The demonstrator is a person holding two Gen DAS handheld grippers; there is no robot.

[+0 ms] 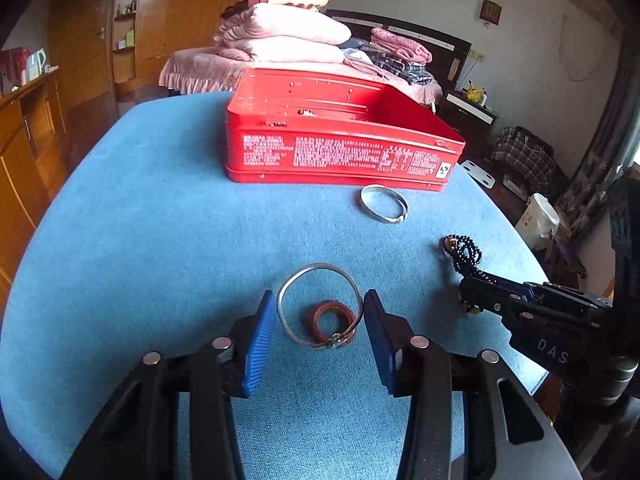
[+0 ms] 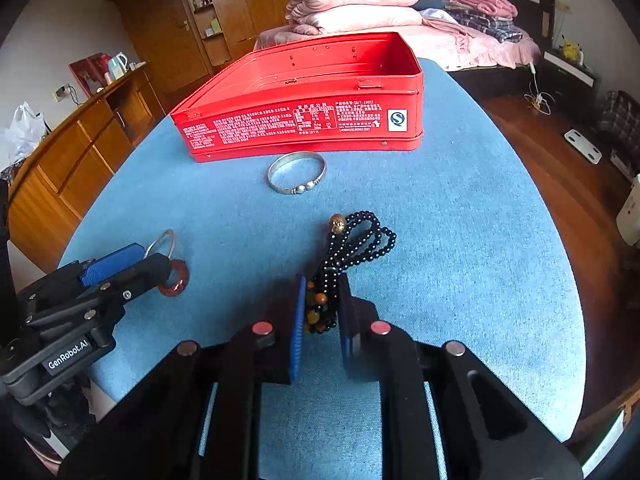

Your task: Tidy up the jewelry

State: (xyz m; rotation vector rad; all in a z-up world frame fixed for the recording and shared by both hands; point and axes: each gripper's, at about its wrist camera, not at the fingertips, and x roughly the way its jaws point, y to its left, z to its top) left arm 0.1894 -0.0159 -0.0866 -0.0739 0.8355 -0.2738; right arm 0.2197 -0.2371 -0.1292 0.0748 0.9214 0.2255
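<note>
An open red tin box [image 1: 340, 148] stands at the far side of the blue table; it also shows in the right wrist view [image 2: 304, 120]. My left gripper [image 1: 320, 316] is open, its jaws on either side of a thin silver bangle [image 1: 287, 292] and a red-brown ring [image 1: 320, 314] lying on the cloth. A wider silver bangle [image 1: 384, 204] lies in front of the box, also in the right wrist view [image 2: 297, 178]. My right gripper [image 2: 322, 308] is shut on a black bead necklace [image 2: 360, 236] with amber beads, resting on the table.
The blue cloth table [image 1: 160, 220] ends close on the left and right. A bed with folded pink quilts [image 1: 280, 36] stands behind it. Wooden cabinets [image 2: 80, 144] line the left. The right gripper's body [image 1: 540, 312] is close to my left gripper.
</note>
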